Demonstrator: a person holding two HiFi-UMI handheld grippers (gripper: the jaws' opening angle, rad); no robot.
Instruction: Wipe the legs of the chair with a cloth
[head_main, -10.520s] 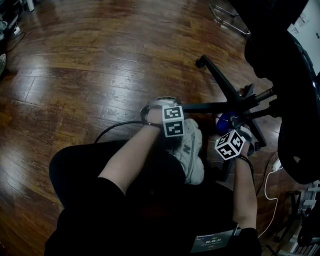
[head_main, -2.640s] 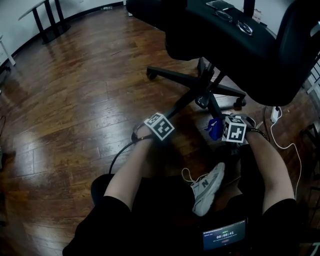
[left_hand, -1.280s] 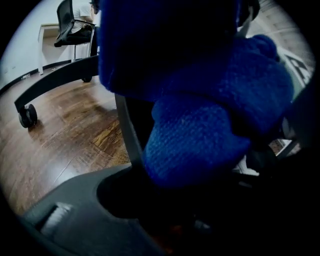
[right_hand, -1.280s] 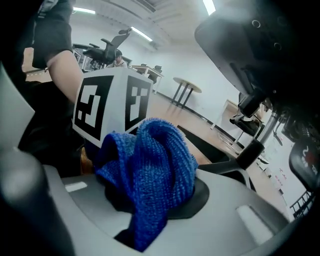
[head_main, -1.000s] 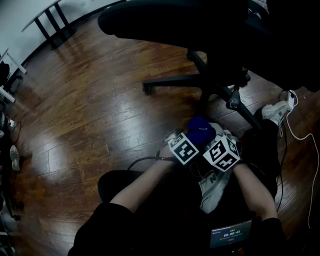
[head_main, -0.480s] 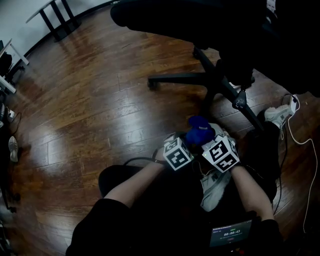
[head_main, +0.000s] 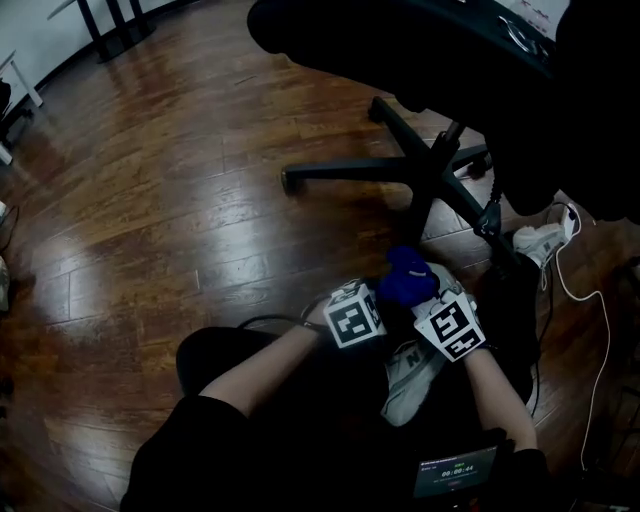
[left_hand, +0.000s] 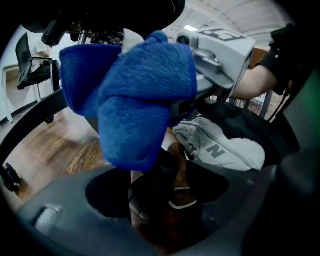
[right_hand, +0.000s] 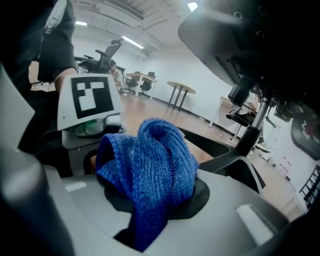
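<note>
**Grippers pulled in close, cloth off the chair**

Since a couple of seconds back, both grippers have drawn together over the person's lap, away from the chair legs (head_main: 345, 172), where the right one had been holding the cloth. The cloth (head_main: 408, 280) now sits bunched just above a grey shoe (head_main: 405, 372), well clear of the black legs.

The right gripper (right_hand: 150, 202) has its jaws clamped on the cloth, which bulges out of them in a loose wad. The left gripper (left_hand: 160, 192) has jaws spread wide, just closed in a little, and nothing is pinched between them. The cloth hangs just ahead of it.

This looks like a regrip or a swap of hands. If the left jaws catch only a loose fold as the right lets go, the cloth could slip down onto the shoe or the wooden floor (head_main: 150, 180). Wiped with as a tight wad, it would touch little of each leg. The chair may also roll under a firm push, and the white cable (head_main: 588, 300) beside it could snag.
</note>
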